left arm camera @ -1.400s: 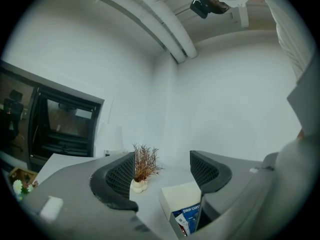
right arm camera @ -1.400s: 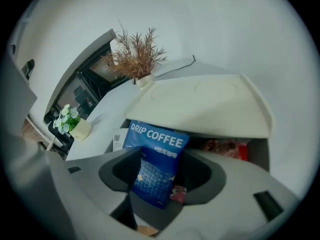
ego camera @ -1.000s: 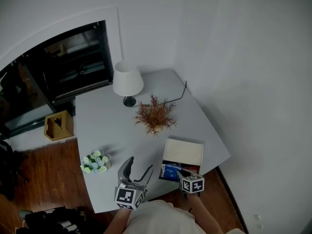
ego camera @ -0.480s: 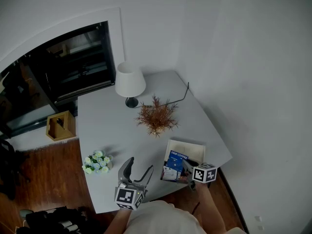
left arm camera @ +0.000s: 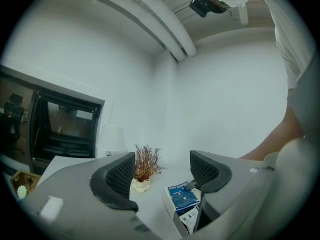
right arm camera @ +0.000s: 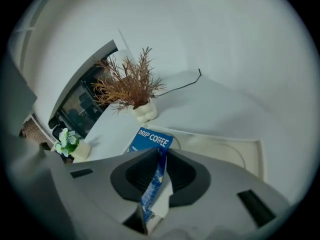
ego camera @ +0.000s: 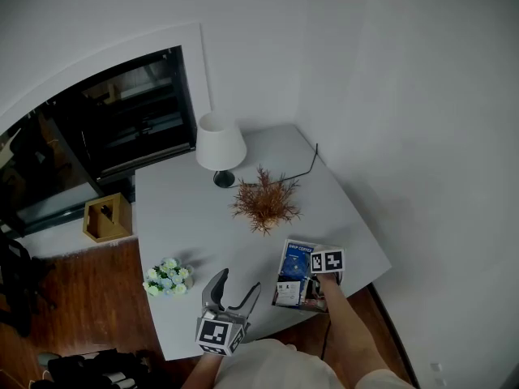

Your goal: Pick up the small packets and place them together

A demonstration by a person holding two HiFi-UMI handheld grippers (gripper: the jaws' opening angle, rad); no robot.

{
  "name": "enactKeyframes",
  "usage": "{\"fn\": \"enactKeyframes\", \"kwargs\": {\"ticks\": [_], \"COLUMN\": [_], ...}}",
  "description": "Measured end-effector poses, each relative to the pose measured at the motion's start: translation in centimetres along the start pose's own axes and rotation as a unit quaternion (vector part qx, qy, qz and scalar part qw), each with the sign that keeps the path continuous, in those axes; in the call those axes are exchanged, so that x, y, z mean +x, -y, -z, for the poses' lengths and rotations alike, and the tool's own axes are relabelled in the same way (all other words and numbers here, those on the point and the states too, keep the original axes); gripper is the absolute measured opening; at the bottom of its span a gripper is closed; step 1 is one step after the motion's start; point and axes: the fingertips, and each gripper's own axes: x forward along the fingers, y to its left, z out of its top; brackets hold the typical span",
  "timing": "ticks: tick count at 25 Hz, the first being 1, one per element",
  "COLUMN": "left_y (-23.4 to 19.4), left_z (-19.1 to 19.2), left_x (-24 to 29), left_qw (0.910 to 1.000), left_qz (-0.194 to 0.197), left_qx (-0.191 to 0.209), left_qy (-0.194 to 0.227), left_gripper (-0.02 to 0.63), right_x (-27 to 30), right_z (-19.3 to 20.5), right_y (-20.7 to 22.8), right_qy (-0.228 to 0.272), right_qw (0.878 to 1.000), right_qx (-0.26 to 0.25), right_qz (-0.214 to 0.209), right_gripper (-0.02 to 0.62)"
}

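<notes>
Looking down on a pale grey tabletop (ego camera: 186,217) set in a white corner. At lower right of the head view, the right gripper (ego camera: 308,270) has its jaws clamped on a thin blue drip-coffee packet (ego camera: 298,258), which sticks up edge-on between the pads. It hangs over an open cream cardboard box (right arm camera: 240,151) holding more packets (how many cannot be made out).

At lower centre, the left gripper (ego camera: 238,282) sits by the table's near edge, jaws wide apart with nothing between them.

A small posy of white and blue flowers (ego camera: 168,275) stands just left of it. Above the box, near it, is a dried brown sprig in a white pot (ego camera: 265,203). Further up stands a white shaded lamp (ego camera: 220,144). A thin black cable (ego camera: 296,173) runs toward the wall at upper right.
</notes>
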Motion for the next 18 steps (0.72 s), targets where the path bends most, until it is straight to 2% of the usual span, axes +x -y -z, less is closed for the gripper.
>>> {"fn": "enactKeyframes", "kwargs": {"ticks": [3,5,6,7,8,9,12,15,18], "left_y": [-0.2,-0.5,-0.6,-0.8,-1.0,-1.2,-1.1,0.0,1.4], "left_z": [0.2,0.2,0.1,0.2,0.3,0.4,0.0,-1.0,-1.7], "left_x": [-0.3,-0.4,-0.4,-0.3,-0.3,-0.3,0.3,1.5,2.3], "left_qw": [1.0,1.0,0.9999,0.9999,0.9998,0.9998,0.9999,0.9998,0.999], "left_qz": [-0.007,-0.009,-0.01,-0.012,-0.016,-0.019,-0.011,0.014,0.036], "left_qx": [-0.002,-0.002,-0.002,-0.004,-0.008,-0.011,-0.011,-0.001,0.008], "left_qy": [0.0,0.0,0.0,0.0,0.0,-0.001,0.002,0.015,0.024], "left_gripper": [0.328,0.328,0.328,0.328,0.328,0.328,0.328,0.328,0.328], "right_x": [0.4,0.3,0.3,0.2,0.1,-0.2,-3.4,-9.3,-15.1], "right_z": [0.2,-0.6,-1.1,-1.5,-1.7,-1.6,-2.4,-4.3,-4.5], "right_y": [1.0,1.0,0.9,0.8,0.6,0.3,-1.6,-5.0,-7.0], "right_qy": [-0.01,0.01,0.025,0.038,0.047,0.056,0.132,0.256,0.33], "right_qw": [0.998,0.995,0.994,0.991,0.987,0.982,0.973,0.952,0.933], "right_qx": [-0.038,-0.063,-0.077,-0.098,-0.125,-0.15,-0.17,-0.164,-0.146], "right_qz": [0.053,0.072,0.077,0.083,0.091,0.098,0.089,0.035,-0.006], "right_gripper": [0.097,0.111,0.163,0.311,0.492,0.52,0.518,0.517,0.483]}}
